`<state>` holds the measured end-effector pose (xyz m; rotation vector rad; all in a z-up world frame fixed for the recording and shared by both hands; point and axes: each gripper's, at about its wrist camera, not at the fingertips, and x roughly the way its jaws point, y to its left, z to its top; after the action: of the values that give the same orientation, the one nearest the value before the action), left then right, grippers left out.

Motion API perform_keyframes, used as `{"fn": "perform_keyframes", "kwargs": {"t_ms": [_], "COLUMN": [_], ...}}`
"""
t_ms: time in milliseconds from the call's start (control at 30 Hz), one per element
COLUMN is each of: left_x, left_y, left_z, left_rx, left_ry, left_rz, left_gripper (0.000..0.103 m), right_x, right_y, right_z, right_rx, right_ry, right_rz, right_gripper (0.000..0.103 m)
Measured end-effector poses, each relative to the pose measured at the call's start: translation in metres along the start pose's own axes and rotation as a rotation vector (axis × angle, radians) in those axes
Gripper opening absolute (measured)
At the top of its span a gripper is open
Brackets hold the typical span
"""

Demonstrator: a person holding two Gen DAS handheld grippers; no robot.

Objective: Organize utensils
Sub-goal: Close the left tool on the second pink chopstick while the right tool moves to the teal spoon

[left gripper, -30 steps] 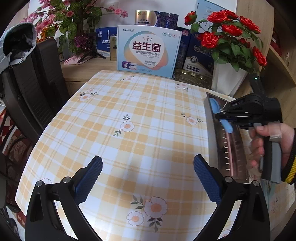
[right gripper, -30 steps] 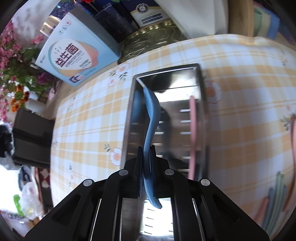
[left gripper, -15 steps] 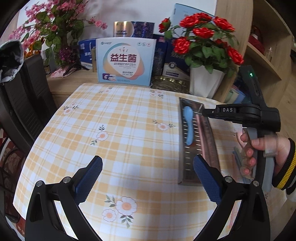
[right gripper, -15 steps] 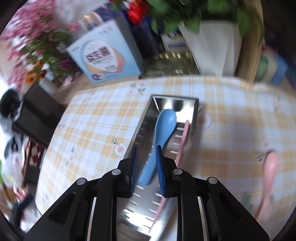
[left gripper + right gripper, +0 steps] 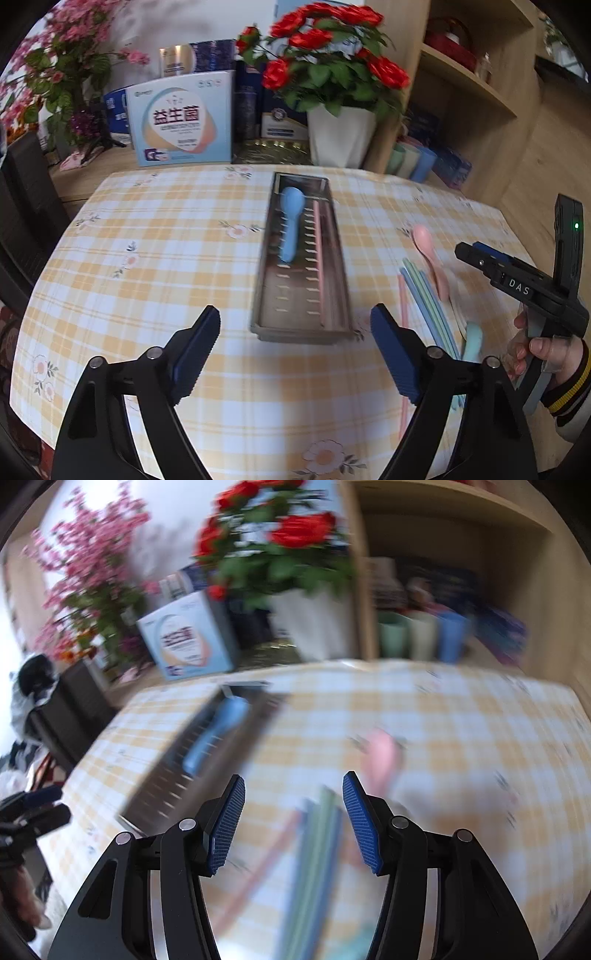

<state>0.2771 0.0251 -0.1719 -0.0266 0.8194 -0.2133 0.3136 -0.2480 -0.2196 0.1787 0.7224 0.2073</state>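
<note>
Covering the whole table, the checked cloth (image 5: 155,280) gives the utensils a flat bed, and the long steel tray (image 5: 334,295) lies lengthwise at the centre of the left view so handles fit along it. Inside it the blue spoon (image 5: 290,225) rests bowl-up beside a pink chopstick (image 5: 318,254). At the right of that frame the loose chopsticks (image 5: 428,299) and pink spoon (image 5: 430,254) wait unsorted. My right gripper (image 5: 293,821) hangs over those chopsticks, jaws opening, nothing between them; my left gripper (image 5: 295,354) is closing, also empty, low in its frame.
</note>
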Motion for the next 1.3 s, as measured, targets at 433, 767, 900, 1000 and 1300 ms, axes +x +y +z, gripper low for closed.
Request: {"fn": "perform_keyframes", "kwargs": {"t_ms": [433, 767, 900, 1000, 1300], "left_x": [0.031, 0.092, 0.11, 0.119, 0.129], "left_y": [-0.064, -0.111, -0.116, -0.117, -0.132], "left_z": [-0.025, -0.028, -0.028, -0.026, -0.032], "left_rx": [0.082, 0.19, 0.202, 0.216, 0.274], "left_ry": [0.086, 0.185, 0.206, 0.221, 0.251], "left_rz": [-0.12, -0.166, -0.161, -0.152, -0.144], "left_gripper": [0.053, 0.032, 0.031, 0.031, 0.026], "right_x": [-0.022, -0.026, -0.03, -0.028, -0.024], "right_y": [-0.076, -0.082, -0.092, -0.093, -0.097], "right_z": [-0.062, -0.068, -0.071, -0.071, -0.071], "right_rx": [0.043, 0.083, 0.138, 0.147, 0.164], "right_ry": [-0.05, -0.069, -0.086, -0.077, -0.052], "right_rz": [-0.149, -0.129, -0.112, -0.106, -0.08], "right_gripper": [0.054, 0.054, 0.054, 0.054, 0.054]}}
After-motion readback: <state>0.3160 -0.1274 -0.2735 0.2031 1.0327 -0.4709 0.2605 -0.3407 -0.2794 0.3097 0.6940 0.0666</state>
